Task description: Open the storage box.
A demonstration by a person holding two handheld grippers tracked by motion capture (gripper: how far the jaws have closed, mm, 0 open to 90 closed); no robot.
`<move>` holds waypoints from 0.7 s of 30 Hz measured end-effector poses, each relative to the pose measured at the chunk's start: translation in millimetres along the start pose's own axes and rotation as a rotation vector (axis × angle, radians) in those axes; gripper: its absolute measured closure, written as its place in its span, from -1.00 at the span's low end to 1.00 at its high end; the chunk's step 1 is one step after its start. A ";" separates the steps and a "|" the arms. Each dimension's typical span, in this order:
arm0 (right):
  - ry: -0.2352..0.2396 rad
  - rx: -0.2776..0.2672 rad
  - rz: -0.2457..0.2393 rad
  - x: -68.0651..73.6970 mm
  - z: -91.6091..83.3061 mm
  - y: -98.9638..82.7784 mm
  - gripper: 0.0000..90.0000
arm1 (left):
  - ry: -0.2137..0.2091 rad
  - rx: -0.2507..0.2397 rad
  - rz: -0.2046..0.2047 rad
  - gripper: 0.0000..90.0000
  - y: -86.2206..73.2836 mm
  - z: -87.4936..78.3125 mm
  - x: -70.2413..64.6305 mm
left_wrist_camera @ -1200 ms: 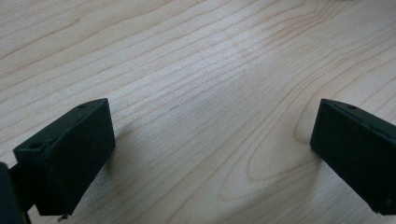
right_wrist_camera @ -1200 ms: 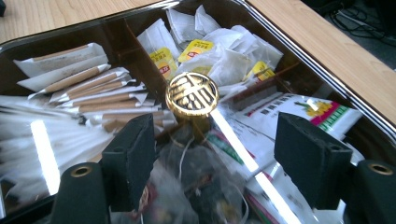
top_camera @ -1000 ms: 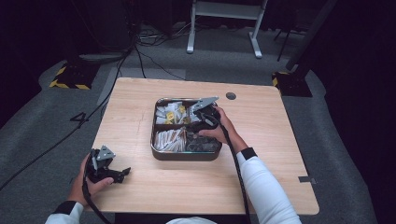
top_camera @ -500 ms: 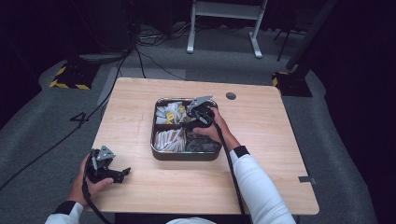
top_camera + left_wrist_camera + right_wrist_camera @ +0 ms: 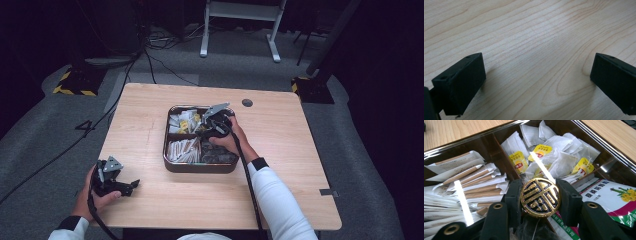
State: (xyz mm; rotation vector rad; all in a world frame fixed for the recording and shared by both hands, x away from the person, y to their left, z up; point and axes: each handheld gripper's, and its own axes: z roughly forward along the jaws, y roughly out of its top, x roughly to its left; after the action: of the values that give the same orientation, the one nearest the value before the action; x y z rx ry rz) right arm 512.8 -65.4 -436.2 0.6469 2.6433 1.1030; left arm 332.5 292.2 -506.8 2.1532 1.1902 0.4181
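I see the wooden table (image 5: 150,115) spread across the middle of the high view, with a small dark round cap (image 5: 247,103) set in its top toward the upper right. At the table's centre sits the dark compartment tray (image 5: 200,167), its shiny rim catching light. In the right gripper view its sections read clearly: paper-wrapped sticks (image 5: 476,182) at the left of the frame, white tea bags with yellow tags (image 5: 554,157) at upper centre, and a printed flower-tea packet (image 5: 614,195) at the right edge.

My right gripper (image 5: 212,125) hangs over the tray's middle in the high view, my right hand (image 5: 230,140) behind it. Its jaws have just been closing, and in the right gripper view they now press on both sides of a round gold-and-black medallion (image 5: 540,197), low in the centre of the frame, just above the tray's divider. The disc stands on edge, its raised gold pattern facing the camera.

My left gripper (image 5: 131,185) rests at the lower left of the high view on bare wood, well apart from the tray. In the left gripper view its jaws stand wide apart with nothing between them.
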 end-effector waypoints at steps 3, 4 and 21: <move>-0.001 -0.004 -0.001 -0.7 -3.1 -3.5 0.32 | 0.001 0.000 0.000 -0.99 -0.1 -0.1 0.1; -0.002 -0.004 0.003 -0.3 -4.7 -5.0 0.32 | 0.001 0.000 0.000 -0.99 -0.1 -0.1 0.1; -0.020 -0.001 -0.004 0.7 -16.5 -3.9 0.32 | 0.001 0.000 0.000 -0.99 0.0 -0.1 0.1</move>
State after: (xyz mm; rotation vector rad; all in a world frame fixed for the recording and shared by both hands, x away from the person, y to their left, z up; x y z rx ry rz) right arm 505.2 -77.7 -427.4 0.6488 2.6259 1.0918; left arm 332.5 292.4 -506.8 2.1538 1.1906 0.4194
